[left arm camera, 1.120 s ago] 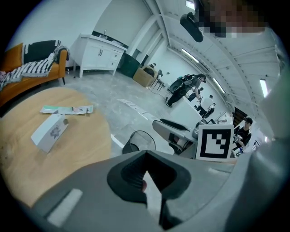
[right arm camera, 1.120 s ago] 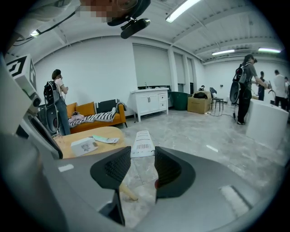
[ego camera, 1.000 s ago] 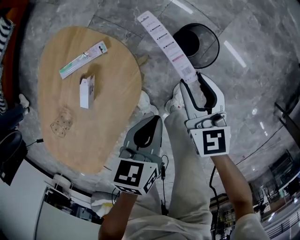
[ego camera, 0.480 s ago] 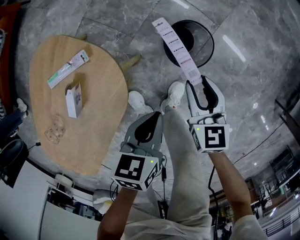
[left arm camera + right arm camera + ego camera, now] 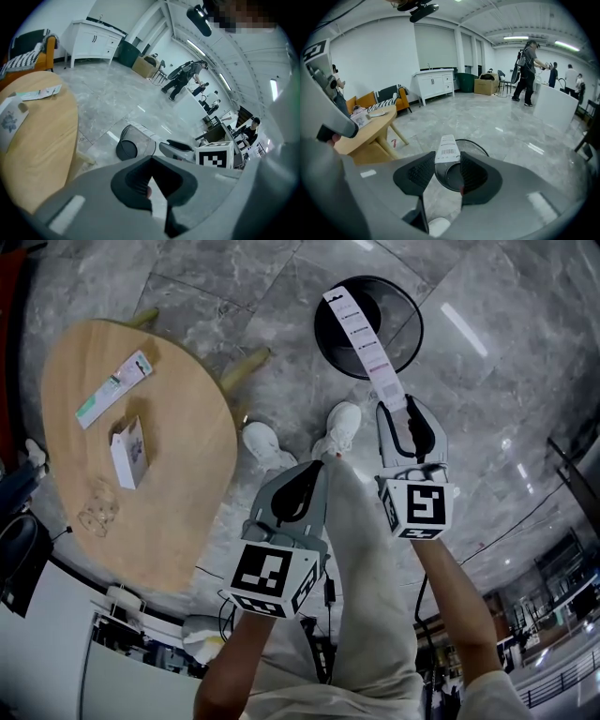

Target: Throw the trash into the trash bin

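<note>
My right gripper [image 5: 405, 407] is shut on the near end of a long white barcoded carton [image 5: 364, 338]. The carton slants up and away, and its far end lies over the mouth of the black wire trash bin [image 5: 403, 329] on the grey floor. In the right gripper view the carton [image 5: 447, 151] stands between the pads, with the bin [image 5: 477, 146] just beyond. My left gripper [image 5: 312, 469] hangs over the person's legs, left of the right one, shut and empty. In the left gripper view its tips [image 5: 151, 161] meet, and the bin [image 5: 127, 146] shows ahead.
A rounded wooden table [image 5: 178, 512] stands at the left with a green-and-white carton [image 5: 114, 388], a small white box [image 5: 128, 451] and a clear plastic piece [image 5: 97, 507] on it. The person's white shoes [image 5: 265, 446] stand between table and bin. Other people stand far off [image 5: 527, 70].
Both grippers have sunk. The right one has carried the carton toward the bin, so its far end now lies over the bin's mouth. The table has slid left in view.
</note>
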A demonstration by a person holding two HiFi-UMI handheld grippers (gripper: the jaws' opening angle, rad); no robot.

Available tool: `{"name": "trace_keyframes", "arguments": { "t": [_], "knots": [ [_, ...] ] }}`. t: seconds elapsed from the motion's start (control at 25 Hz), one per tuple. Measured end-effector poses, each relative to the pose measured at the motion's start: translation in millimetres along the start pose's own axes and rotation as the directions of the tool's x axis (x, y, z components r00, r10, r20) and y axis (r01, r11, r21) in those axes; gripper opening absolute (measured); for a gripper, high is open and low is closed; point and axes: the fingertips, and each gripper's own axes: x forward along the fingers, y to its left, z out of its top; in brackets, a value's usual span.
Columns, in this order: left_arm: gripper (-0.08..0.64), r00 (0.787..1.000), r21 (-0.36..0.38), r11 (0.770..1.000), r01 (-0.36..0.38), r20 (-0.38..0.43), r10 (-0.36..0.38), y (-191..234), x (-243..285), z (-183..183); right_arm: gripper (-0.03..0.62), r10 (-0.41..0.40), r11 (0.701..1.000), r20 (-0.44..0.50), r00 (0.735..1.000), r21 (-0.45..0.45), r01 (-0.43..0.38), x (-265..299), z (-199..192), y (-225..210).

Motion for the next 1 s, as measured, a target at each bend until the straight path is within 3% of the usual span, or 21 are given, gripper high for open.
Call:
{"name": "trace_keyframes", "arguments": {
  "t": [0.48, 1.0],
  "knots": [
    [0.000, 1.000, -0.029, 1.000, -0.006, -0.017, 0.006, 8.3, 8.4, -13.6, 0.190, -0.019, 0.998, -0.120, 0.993, -0.062, 0.011, 37.8, -57.1, -12.9],
    [0.000, 1.000, -0.048, 0.999, -0.024, 0.003, 0.024, 22.2, 18.5, -24.3, 0.190, -0.002, 0.993, -0.175, 0.985, -0.120, -0.020, 83.6, -82.5, -18.2]
  ]
}}
